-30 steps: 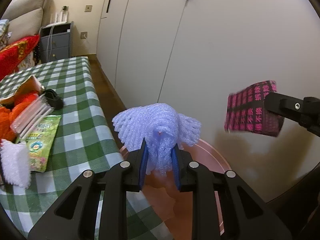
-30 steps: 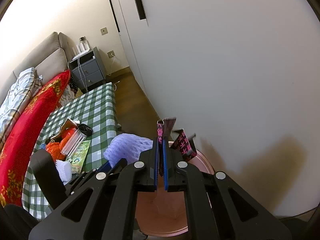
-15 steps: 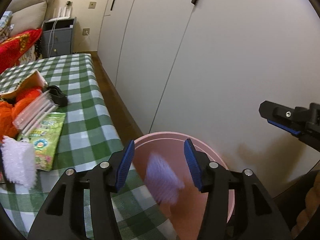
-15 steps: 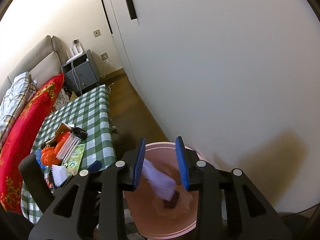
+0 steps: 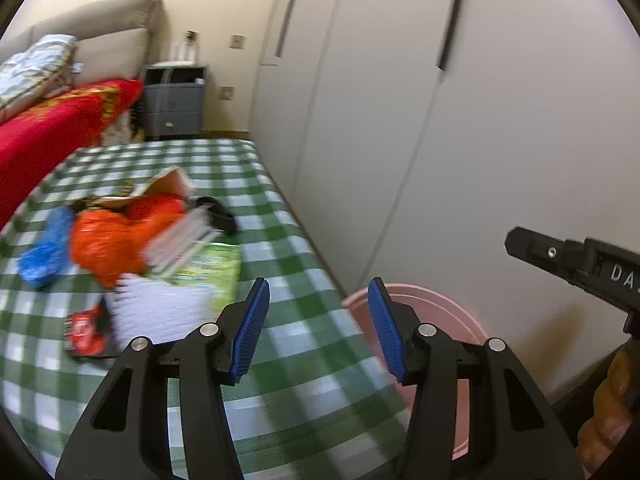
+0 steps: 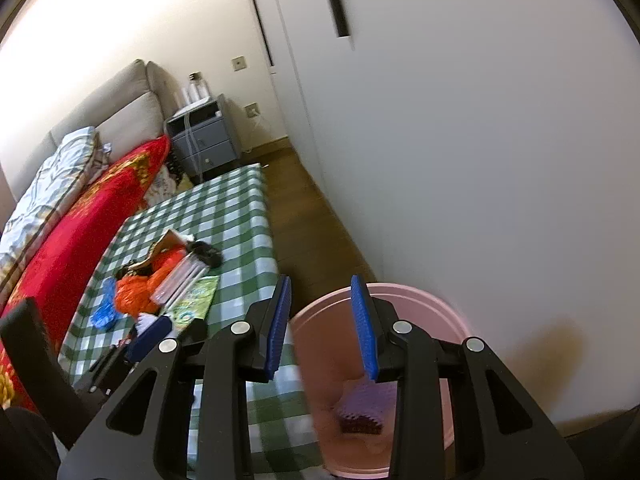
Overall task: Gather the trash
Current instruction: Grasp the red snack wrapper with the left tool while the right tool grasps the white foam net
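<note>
Bedroom-ish setup: green checked table [image 5: 288, 240] jammed against white wardrobe doors [image 5: 500, 120], pink bin [image 6: 420, 292] on the floor at the table's end, right by the doors. Already in the bin: purple foam net [image 6: 372, 396] sitting on a dark pink-patterned wrapper [image 6: 360, 426].

Left gripper [image 5: 318, 320] out over the table edge, blue pads well apart after opening up within this last second, nothing between them. Right gripper [image 6: 322, 320] above the bin rim, pads also just spread and empty, a narrower gap than the left.

Still plenty to grab on the table: orange plastic bag [image 5: 112, 236], blue scrunched bit [image 5: 44, 256], white foam net [image 5: 160, 312], green snack packet [image 5: 216, 268], clear tube bundle [image 5: 180, 244], small red wrapper [image 5: 84, 328], black thing [image 5: 218, 214] at the back.

Probably best to go for the white foam first, being nearest. Worth dropping low and pinching across the middle, since that stuff squashes and springs. Flat packets likely need a pad slid under an edge. Left view pretty smeared, so better slowed down before closing.
</note>
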{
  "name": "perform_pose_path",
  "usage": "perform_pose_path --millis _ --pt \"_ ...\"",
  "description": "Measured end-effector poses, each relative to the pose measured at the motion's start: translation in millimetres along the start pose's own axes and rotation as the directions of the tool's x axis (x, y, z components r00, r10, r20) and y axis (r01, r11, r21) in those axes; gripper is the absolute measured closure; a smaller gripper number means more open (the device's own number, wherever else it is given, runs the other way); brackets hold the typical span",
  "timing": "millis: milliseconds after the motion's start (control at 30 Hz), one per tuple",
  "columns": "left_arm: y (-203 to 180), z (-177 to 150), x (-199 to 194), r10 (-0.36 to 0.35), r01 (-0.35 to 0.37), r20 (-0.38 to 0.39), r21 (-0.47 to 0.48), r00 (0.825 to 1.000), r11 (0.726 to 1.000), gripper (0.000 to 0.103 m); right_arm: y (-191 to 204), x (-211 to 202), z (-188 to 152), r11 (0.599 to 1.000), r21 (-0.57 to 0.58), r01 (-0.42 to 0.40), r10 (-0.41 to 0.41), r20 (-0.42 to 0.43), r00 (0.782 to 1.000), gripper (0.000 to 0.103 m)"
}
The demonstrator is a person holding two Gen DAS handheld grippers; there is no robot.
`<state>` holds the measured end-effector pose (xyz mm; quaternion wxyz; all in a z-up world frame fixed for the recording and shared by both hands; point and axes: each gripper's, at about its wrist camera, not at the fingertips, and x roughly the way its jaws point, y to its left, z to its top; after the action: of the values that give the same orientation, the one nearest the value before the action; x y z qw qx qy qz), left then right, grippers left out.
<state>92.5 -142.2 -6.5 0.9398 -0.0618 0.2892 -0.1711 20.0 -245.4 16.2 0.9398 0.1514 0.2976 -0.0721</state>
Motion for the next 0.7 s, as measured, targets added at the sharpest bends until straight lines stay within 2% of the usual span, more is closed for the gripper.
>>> perform_pose_path --millis 200,400,567,700 --pt "41.6 -3.1 -17.6 0.12 -0.119 0.017 -0.061 0.993 0.991 0.052 28.8 9.3 -9.1 0.995 -0.035 -0.089 0.089 -0.008 0.996 0.074" --pt "95.1 -7.7 -35.0 0.259 -0.255 0.002 -0.171 0.966 0.952 0.052 66.1 31.0 -22.2 0.977 -0.075 -0.199 0.196 -0.039 0.98 0.074" --pt "125.6 -14.5 -36.1 0.325 -0.322 -0.033 -0.252 0.945 0.912 0.052 95.2 51.3 -33.7 0.951 -0.103 -0.291 0.283 -0.087 0.955 0.074" --pt "141.8 -23.4 -31.6 0.335 -0.337 -0.059 -0.284 0.94 0.897 0.052 109.6 67.9 -40.0 0.937 -0.098 -0.336 0.323 -0.127 0.938 0.074"
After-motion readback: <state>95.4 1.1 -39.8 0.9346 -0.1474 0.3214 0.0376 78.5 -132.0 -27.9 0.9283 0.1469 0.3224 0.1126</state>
